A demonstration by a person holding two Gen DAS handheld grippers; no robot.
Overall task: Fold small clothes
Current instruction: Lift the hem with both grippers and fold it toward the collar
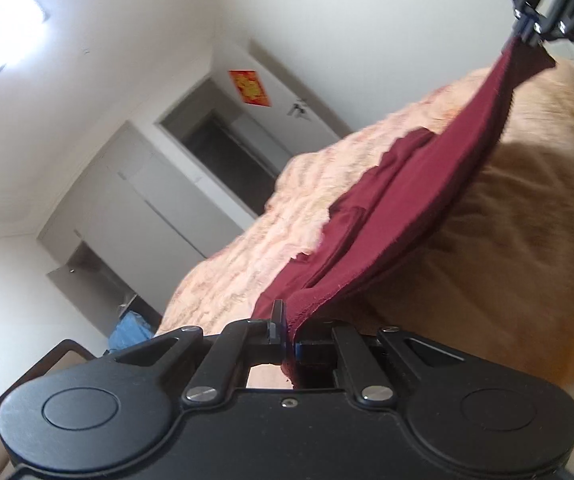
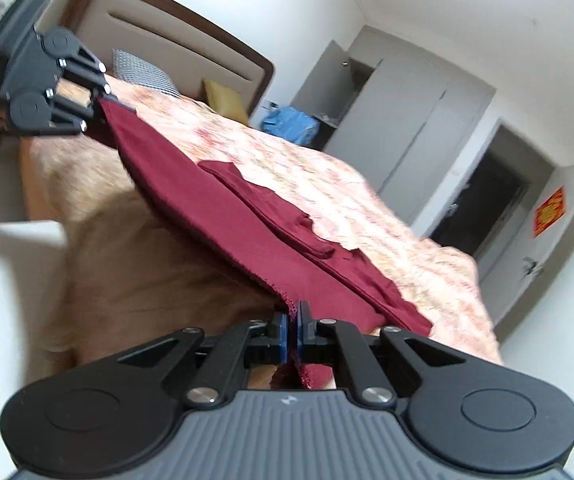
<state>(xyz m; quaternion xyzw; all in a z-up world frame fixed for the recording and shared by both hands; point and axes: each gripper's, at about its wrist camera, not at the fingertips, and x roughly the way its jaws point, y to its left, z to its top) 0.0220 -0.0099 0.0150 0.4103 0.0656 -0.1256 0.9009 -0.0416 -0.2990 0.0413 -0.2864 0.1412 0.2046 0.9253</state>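
A small dark red garment [image 1: 419, 200] is stretched between both grippers above the bed. In the left wrist view my left gripper [image 1: 290, 334] is shut on one corner of its edge, and the right gripper [image 1: 529, 36] holds the opposite corner at the top right. In the right wrist view my right gripper [image 2: 291, 326] is shut on the red garment [image 2: 223, 216], whose scalloped hem shows between the pads, while the left gripper [image 2: 101, 110] pinches the far corner at upper left. The rest of the cloth trails onto the bedspread.
The bed carries a pink floral bedspread [image 2: 327, 184] with an orange blanket [image 1: 527, 220] over its side. A wooden headboard [image 2: 191, 32] with pillows [image 2: 143, 72] stands behind. Grey wardrobe doors [image 2: 427, 120], a dark doorway [image 2: 483, 204] and a blue bag [image 2: 291, 124] lie beyond.
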